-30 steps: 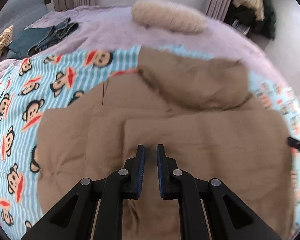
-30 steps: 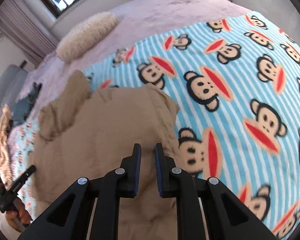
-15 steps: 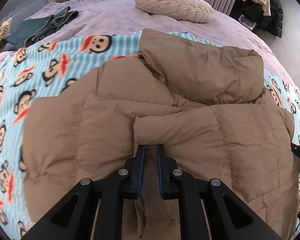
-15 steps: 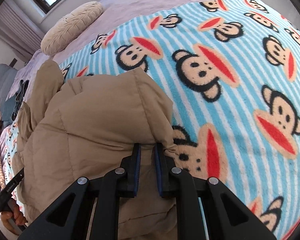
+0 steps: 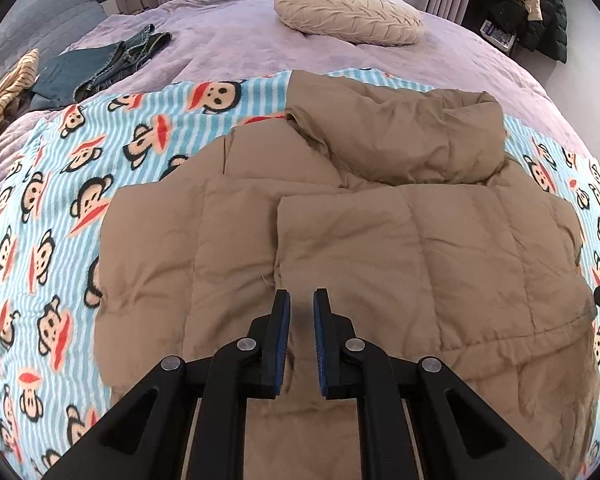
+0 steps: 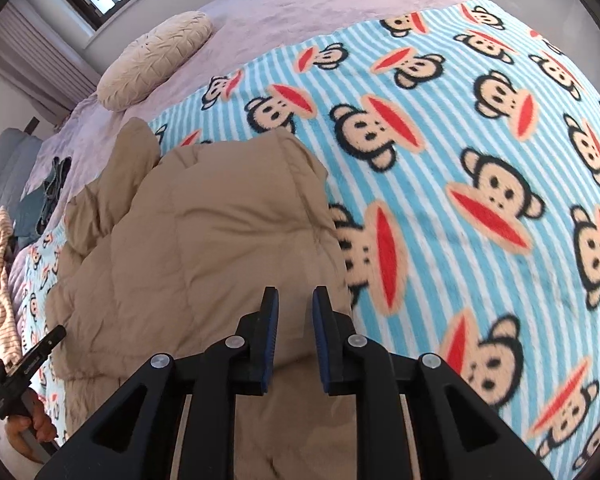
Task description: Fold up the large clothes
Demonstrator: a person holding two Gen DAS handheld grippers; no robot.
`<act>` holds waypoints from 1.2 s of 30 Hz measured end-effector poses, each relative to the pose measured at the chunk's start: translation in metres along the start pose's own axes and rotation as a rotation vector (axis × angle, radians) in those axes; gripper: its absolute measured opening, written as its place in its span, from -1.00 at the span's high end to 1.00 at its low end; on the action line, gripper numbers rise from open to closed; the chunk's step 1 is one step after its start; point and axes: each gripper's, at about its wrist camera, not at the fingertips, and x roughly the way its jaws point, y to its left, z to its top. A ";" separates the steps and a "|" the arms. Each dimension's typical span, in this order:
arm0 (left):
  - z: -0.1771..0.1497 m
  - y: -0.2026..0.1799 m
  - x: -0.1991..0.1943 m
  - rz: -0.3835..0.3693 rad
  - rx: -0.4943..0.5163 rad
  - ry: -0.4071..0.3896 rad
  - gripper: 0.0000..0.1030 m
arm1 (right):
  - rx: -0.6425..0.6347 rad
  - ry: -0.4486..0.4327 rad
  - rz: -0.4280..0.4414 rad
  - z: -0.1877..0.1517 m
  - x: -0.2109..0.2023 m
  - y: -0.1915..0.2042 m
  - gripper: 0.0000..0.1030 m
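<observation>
jacket [image 5: 380, 240] spread below both grippers | left jaws shut, empty | right jaws opening, nothing between

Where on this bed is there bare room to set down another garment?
Free: the monkey blanket right of the tan puffer jacket, and purple bedspread between the cream pillow and the jeans. Crowded: the left corner, with jeans and a striped garment.

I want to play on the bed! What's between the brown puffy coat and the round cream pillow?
In the left wrist view, a strip of monkey blanket, then bare purple bedspread, separates the coat from the pillow.
</observation>
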 end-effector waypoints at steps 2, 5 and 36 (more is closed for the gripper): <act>-0.002 -0.003 -0.005 -0.015 -0.008 -0.003 0.74 | 0.004 0.012 0.010 -0.005 -0.004 -0.002 0.57; -0.007 -0.010 -0.014 -0.038 0.001 -0.012 0.74 | -0.002 0.030 0.017 -0.014 -0.009 -0.004 0.53; -0.107 -0.049 -0.095 0.070 -0.060 0.092 -0.98 | -0.066 0.190 0.098 -0.091 -0.057 -0.020 -0.35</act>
